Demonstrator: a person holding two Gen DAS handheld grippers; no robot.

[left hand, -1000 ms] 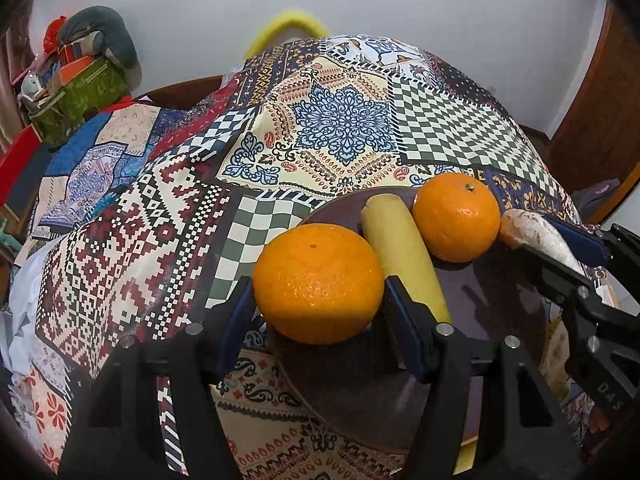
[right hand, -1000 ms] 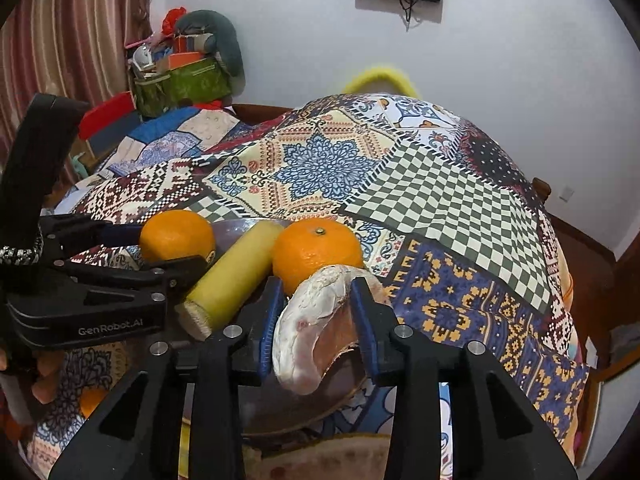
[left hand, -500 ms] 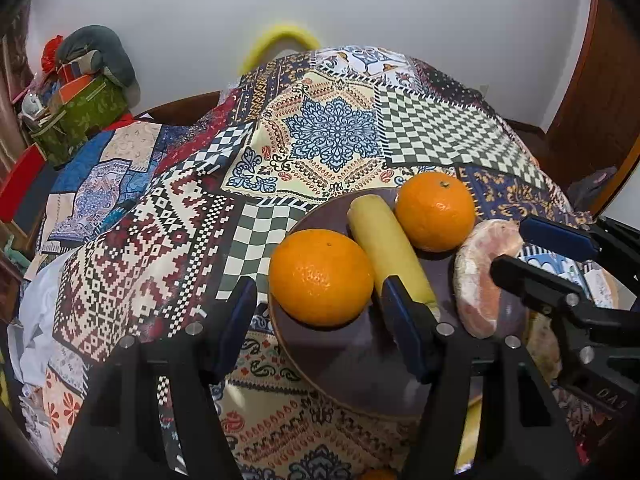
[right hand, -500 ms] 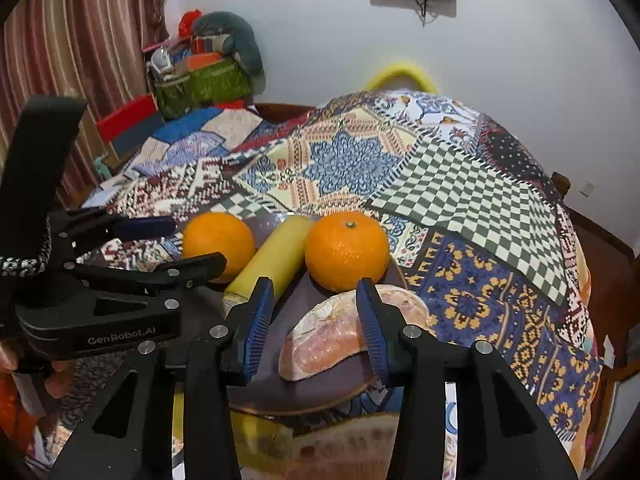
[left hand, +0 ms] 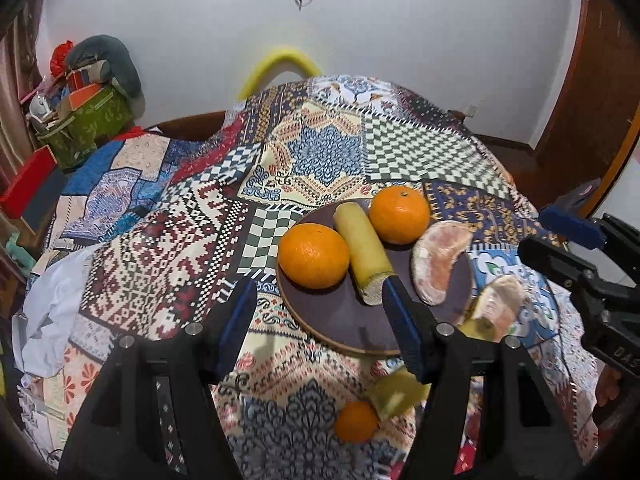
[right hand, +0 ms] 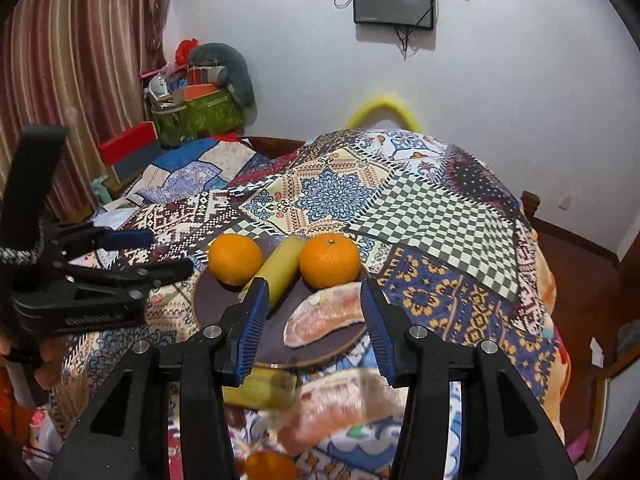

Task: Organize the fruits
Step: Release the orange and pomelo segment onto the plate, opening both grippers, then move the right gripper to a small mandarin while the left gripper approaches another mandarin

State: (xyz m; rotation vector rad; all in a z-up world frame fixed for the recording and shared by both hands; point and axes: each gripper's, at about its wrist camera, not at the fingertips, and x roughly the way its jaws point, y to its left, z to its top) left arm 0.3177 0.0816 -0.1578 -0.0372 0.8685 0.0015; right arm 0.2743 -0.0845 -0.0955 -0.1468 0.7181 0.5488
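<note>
White-walled room w/ a patchwork cloth over the table; a dark round plate sits on it. On the plate: 2 oranges, 1 banana piece btwn them, 1 pomelo wedge at the plate's right edge. The near orange lies left of the banana, the far orange right of it.

Only the left cam shows a 3rd small orange off the plate, nearer the viewer; only the right cam shows the striped curtain.

Left gripper is released, nothing btwn its pads. Right gripper has just been opening; the wedge lies free on the plate, jaws clear of it.
</note>
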